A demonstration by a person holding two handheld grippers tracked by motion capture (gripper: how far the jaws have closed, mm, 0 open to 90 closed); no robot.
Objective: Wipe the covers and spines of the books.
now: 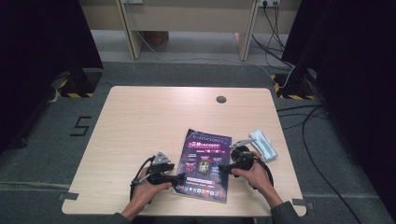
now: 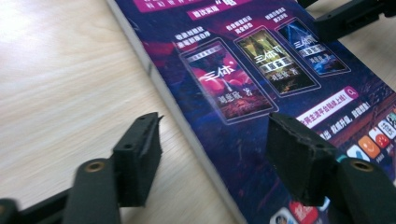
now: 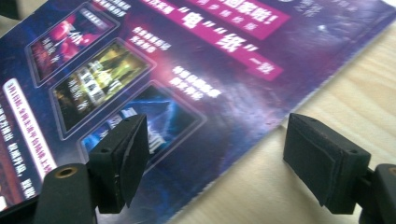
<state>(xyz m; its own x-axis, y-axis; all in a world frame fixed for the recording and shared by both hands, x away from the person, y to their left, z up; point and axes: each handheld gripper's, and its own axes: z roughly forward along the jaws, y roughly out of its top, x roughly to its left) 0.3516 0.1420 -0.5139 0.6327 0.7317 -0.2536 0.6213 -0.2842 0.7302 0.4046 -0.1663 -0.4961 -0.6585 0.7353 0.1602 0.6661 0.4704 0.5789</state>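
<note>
Black fingers of both grippers (image 1: 181, 178) (image 1: 224, 166) stand open, straddling the purple book's (image 1: 208, 163) opposite edges.

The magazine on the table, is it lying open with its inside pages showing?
No, the magazine lies closed and flat on the table, with its purple printed cover facing up.

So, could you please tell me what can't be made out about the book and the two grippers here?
- Book: high view too small to read the cover text; near edge cut off in the left gripper view.
- Left gripper: jaws straddle the book's edge; contact unclear.
- Right gripper: same doubt.
- White packet: too small to identify.
</note>
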